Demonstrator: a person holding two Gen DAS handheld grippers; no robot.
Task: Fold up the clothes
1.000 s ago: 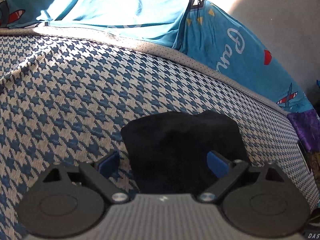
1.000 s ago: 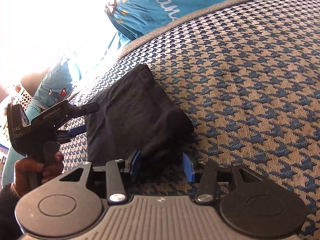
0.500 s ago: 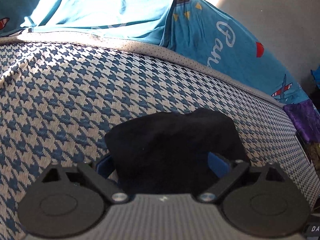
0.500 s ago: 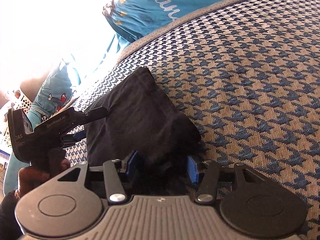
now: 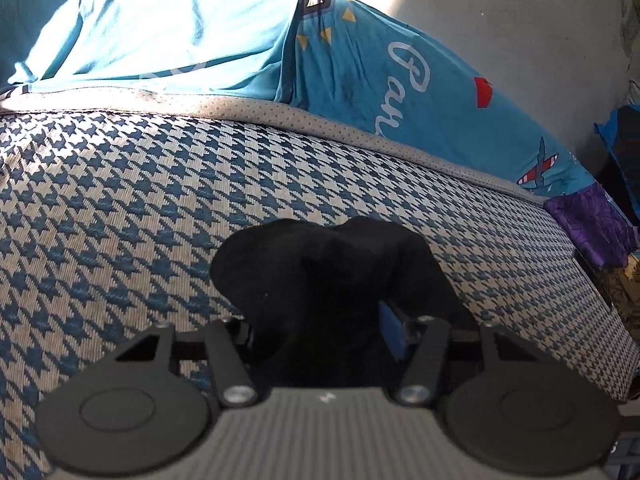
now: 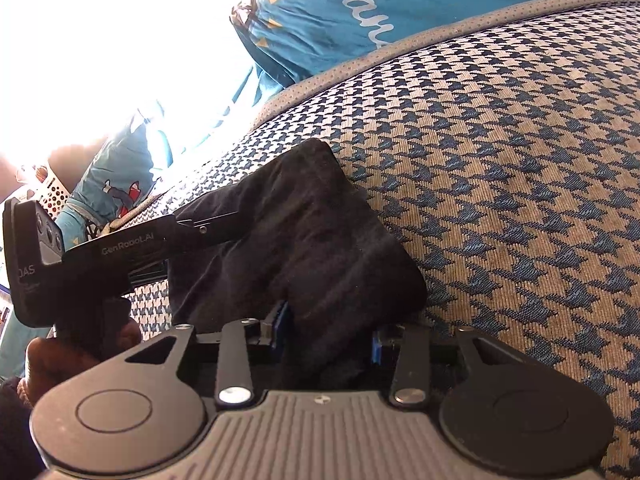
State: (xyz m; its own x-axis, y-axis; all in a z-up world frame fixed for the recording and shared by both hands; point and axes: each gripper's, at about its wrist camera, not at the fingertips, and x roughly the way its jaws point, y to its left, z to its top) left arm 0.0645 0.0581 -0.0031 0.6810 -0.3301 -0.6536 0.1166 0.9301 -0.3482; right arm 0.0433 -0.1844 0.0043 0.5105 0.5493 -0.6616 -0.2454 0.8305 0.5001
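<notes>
A black folded garment (image 5: 328, 280) lies on the blue-and-white houndstooth bed cover (image 5: 120, 200). In the left wrist view my left gripper (image 5: 320, 332) has closed on the near edge of the cloth, which bunches up between the blue pads (image 5: 390, 330). In the right wrist view my right gripper (image 6: 326, 338) is shut on another edge of the same garment (image 6: 304, 232). The left gripper's body (image 6: 120, 248) shows there at the left, reaching into the cloth's far side.
A teal printed sheet (image 5: 360, 68) is heaped along the far side of the bed against a grey wall (image 5: 540, 20). Purple fabric (image 5: 592, 224) lies at the right edge. A perforated white basket (image 6: 48, 192) stands at the far left.
Both grippers have closed from open onto the black garment. The left one moved forward over the cloth, which now bunches up between its pads.
</notes>
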